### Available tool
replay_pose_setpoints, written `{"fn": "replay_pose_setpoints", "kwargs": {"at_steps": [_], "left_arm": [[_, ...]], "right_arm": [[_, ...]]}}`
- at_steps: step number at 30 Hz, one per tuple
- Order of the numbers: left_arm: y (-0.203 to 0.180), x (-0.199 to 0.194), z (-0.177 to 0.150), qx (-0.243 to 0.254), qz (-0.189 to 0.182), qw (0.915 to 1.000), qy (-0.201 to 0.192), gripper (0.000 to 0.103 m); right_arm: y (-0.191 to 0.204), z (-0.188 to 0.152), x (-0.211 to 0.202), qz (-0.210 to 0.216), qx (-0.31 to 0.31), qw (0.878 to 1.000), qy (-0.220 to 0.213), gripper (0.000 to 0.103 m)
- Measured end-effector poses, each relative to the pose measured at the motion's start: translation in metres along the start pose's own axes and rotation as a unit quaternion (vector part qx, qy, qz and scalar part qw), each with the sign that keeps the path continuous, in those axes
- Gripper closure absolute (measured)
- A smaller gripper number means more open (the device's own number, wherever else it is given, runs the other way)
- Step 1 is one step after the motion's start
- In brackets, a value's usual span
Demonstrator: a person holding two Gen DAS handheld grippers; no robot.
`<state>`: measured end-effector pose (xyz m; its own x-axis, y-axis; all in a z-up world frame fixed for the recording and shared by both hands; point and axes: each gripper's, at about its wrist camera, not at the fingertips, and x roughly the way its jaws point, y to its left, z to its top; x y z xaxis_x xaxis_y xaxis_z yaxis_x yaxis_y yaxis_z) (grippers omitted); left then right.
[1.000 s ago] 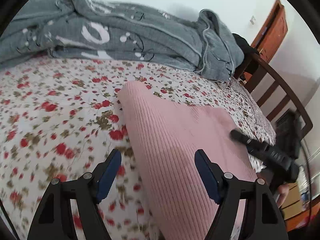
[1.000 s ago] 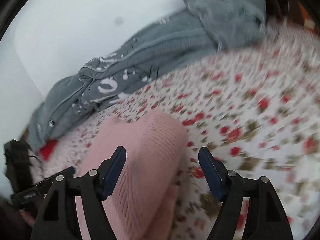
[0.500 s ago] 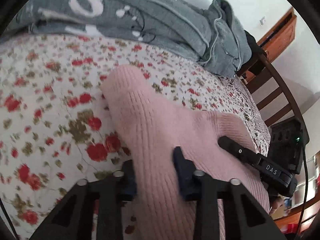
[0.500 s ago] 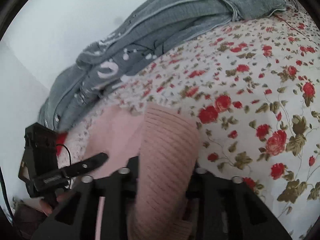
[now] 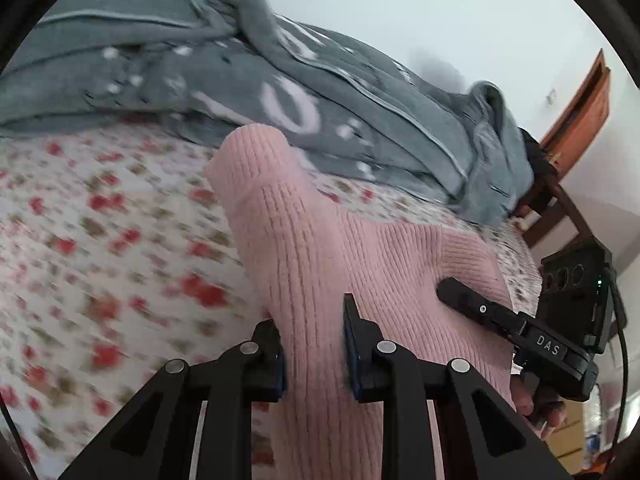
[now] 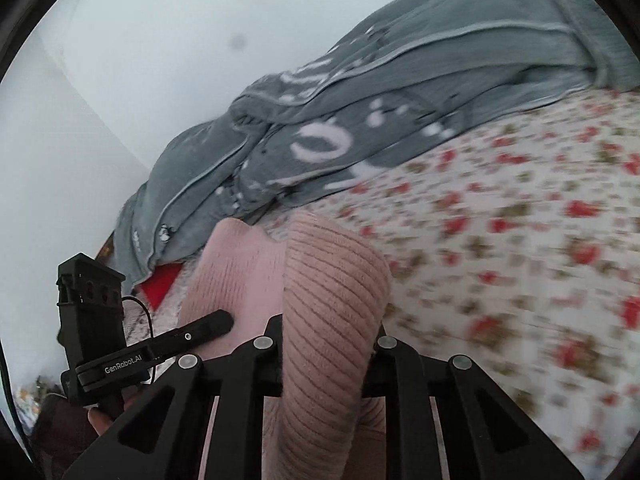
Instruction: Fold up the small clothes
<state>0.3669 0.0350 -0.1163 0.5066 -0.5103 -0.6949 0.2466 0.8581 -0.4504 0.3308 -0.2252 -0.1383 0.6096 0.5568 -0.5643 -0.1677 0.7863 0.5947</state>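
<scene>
A pink ribbed knit garment (image 5: 320,248) lies on the floral bedsheet (image 5: 100,240), its near edge lifted. My left gripper (image 5: 314,354) is shut on its left edge, the fabric bunched between the pads. My right gripper (image 6: 326,356) is shut on the other edge of the pink garment (image 6: 332,292), which bulges up between the fingers. Each gripper shows in the other's view: the right one (image 5: 500,316) at the garment's right side, the left one (image 6: 160,348) at its left.
A grey blanket with white marks (image 5: 280,88) is heaped along the wall behind the garment; it also shows in the right wrist view (image 6: 360,120). A dark wooden chair and brown door (image 5: 576,128) stand at the bed's right end. The floral sheet (image 6: 520,240) spreads to the right.
Both grippers were open over the garment a second ago, then closed on its two edges. Now they have lifted the held edges and are carrying them towards the blanket.
</scene>
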Motion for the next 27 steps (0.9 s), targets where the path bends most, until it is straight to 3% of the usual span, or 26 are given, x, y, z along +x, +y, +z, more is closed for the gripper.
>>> {"fn": "replay_pose_setpoints", "kwargs": {"at_steps": [2,4,7,8,12,15,17,20,22,23,27], "left_arm": [[0.014,0.007,0.003,-0.007,0.014,0.9999,0.006,0.08],[0.024,0.025,0.0,-0.016,0.027,0.9991,0.027,0.076],[0.027,0.051,-0.01,-0.011,0.065,0.997,0.04,0.06],[0.024,0.053,-0.012,-0.006,0.068,0.997,0.035,0.057],[0.012,0.035,-0.017,0.019,0.073,0.9971,0.011,0.05],[0.001,0.009,-0.018,0.041,0.084,0.9952,-0.031,0.049],[-0.009,-0.004,-0.022,0.062,0.082,0.993,-0.059,0.049],[-0.024,-0.009,-0.033,0.083,0.092,0.9892,-0.079,0.049],[-0.029,0.002,-0.042,0.098,0.126,0.9852,-0.062,0.054],[-0.03,0.01,-0.048,0.105,0.149,0.9817,-0.053,0.057],[-0.029,0.011,-0.066,0.119,0.169,0.9758,-0.072,0.056]], "right_arm": [[0.011,0.001,0.02,-0.015,-0.021,1.0,0.011,0.085],[0.013,-0.001,0.038,-0.058,-0.046,0.997,0.028,0.083],[-0.006,-0.006,0.059,-0.175,-0.055,0.981,0.062,0.072],[-0.012,-0.005,0.057,-0.182,-0.045,0.98,0.059,0.068],[-0.007,0.001,0.019,-0.178,-0.032,0.983,0.023,0.067],[0.029,-0.001,-0.019,-0.202,-0.084,0.974,-0.052,0.066],[0.055,-0.012,-0.029,-0.184,-0.132,0.971,-0.078,0.066],[0.069,-0.038,-0.016,-0.142,-0.183,0.971,-0.051,0.067],[0.061,-0.055,-0.001,-0.177,-0.19,0.965,-0.031,0.07],[0.053,-0.063,0.004,-0.193,-0.185,0.963,-0.024,0.079],[0.036,-0.073,0.004,-0.173,-0.17,0.97,-0.027,0.079]]}}
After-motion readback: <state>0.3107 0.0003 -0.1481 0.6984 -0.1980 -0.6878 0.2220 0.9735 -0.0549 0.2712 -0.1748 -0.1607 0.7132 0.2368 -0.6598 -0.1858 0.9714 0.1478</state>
